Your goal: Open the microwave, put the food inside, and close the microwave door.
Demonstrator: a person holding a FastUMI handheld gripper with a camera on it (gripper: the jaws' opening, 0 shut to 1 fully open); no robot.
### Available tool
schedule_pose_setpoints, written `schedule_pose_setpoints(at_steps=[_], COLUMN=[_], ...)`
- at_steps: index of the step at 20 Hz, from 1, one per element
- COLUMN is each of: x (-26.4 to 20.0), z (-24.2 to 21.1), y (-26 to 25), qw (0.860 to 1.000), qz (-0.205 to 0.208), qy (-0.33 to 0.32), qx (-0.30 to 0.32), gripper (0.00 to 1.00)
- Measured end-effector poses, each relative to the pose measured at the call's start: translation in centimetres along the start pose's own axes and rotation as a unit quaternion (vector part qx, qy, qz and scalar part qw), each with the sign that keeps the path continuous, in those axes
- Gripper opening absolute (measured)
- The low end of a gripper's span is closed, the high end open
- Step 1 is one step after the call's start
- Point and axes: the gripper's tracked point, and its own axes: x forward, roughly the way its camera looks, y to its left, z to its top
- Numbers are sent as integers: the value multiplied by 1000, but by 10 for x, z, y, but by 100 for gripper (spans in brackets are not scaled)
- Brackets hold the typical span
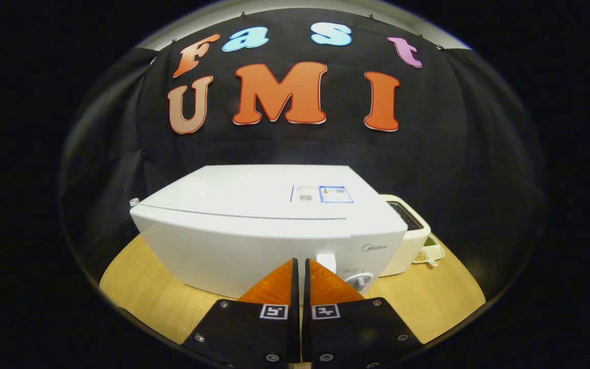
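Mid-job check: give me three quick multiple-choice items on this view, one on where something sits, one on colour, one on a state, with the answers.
1. The small white appliance stands
A. beside the microwave
B. on top of it
C. between the fingers

2. The microwave body is
A. black
B. white
C. red

3. The microwave door is
A. wide open
B. half open
C. closed

Answers: 1 A, it stands on the wooden table against the microwave's side, beyond the fingers. 2 B, top and front are white. 3 C, the front lies flush, and the gripper, fingers together on nothing, points at it.
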Motion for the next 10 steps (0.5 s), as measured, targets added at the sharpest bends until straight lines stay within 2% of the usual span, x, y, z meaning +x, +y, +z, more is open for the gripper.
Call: schedule_pose_setpoints(at_steps=[1, 3, 4, 5, 7, 8, 10], x=[-2, -12, -19, -25, -38, -44, -55], z=[16, 53, 72, 93, 133, 150, 176], y=[-12, -20, -26, -30, -39, -41, -42], qw=[1000, 1000, 1000, 999, 998, 997, 995], qz=[6, 14, 14, 15, 10, 13, 19], qy=[3, -10, -20, -33, -64, -77, -89], qx=[0, 8, 10, 12, 17, 22, 31], gripper=[3, 14, 26, 31, 49, 69, 88])
